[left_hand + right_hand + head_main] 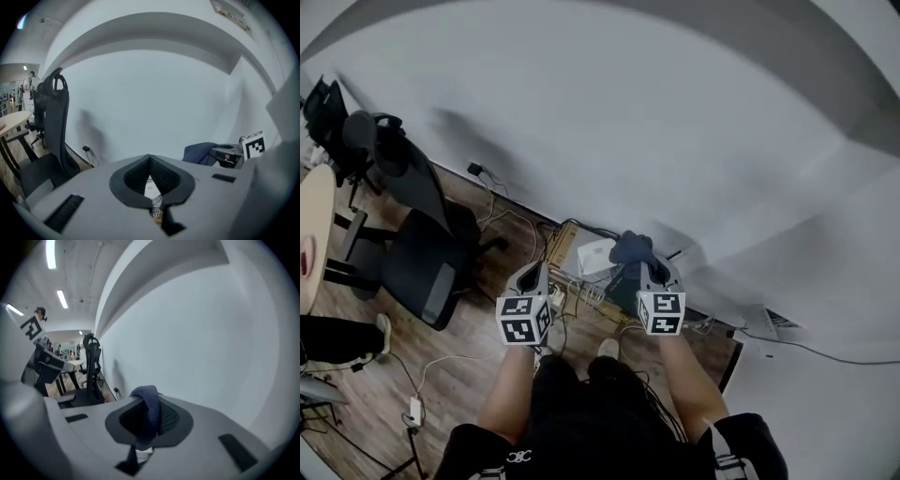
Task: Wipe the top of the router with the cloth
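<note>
In the head view a white router (595, 255) lies on the floor against the wall, among cables. My right gripper (649, 266) hangs just right of it, shut on a dark blue cloth (632, 247) that bunches above its jaws. The right gripper view shows the cloth (150, 414) folded over and clamped between the black pads. My left gripper (532, 273) hovers left of the router, jaws shut with nothing in them. In the left gripper view the fingertips meet (150, 161), and a bit of the router (151, 190) shows in the gap behind them. The cloth (201, 152) appears at the right there.
A black office chair (422, 248) stands on the wood floor to the left, near a round table (313, 234). A wooden box (562, 246) and tangled cables (581, 295) surround the router. A white adapter (414, 408) lies on the floor. The person's legs are directly below.
</note>
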Tool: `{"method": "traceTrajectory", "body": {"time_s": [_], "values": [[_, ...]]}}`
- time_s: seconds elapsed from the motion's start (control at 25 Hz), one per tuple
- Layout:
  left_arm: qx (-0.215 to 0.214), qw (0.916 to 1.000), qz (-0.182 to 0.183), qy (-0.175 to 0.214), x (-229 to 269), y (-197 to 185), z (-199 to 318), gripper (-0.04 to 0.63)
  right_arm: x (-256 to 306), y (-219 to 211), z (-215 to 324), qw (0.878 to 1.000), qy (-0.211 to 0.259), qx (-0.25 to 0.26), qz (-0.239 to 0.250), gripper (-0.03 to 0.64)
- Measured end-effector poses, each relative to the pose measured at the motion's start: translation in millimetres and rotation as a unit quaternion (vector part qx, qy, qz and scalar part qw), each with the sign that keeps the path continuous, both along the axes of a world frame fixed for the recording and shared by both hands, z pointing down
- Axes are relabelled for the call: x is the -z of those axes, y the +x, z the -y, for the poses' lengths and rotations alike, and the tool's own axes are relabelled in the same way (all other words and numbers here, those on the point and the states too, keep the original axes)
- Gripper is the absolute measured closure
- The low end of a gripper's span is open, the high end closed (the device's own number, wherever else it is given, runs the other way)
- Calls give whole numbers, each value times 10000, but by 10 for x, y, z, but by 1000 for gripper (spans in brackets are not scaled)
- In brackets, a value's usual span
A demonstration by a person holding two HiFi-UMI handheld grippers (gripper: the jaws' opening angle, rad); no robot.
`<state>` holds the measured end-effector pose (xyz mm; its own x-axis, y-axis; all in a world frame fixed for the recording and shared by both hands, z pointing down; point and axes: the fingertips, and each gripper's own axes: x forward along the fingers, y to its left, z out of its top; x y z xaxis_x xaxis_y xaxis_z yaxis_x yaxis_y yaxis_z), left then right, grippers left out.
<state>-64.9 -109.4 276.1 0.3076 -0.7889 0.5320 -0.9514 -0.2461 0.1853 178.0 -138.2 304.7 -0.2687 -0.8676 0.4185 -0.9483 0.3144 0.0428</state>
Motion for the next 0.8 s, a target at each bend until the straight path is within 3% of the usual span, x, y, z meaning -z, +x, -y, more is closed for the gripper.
{"method": "traceTrajectory", "body": {"time_s": [0.2, 0.4, 0.6, 0.8], "values": [[-101, 9972, 354, 643, 825, 47, 32, 601, 1120, -228, -65, 9937, 970, 13, 559, 604], [-99, 9916, 271, 1261, 1544, 4, 106, 601, 2053, -417, -111, 9776, 1831, 77, 1036, 604], [-337, 9818, 113, 1863, 2090, 92, 30, 601, 2496, -448, -189, 9704, 2078, 129, 1227, 604], [-534, 9775, 169, 2033, 2208, 133, -41, 601, 2580, -510, -264, 9688, 2133, -5, 1263, 604]]}}
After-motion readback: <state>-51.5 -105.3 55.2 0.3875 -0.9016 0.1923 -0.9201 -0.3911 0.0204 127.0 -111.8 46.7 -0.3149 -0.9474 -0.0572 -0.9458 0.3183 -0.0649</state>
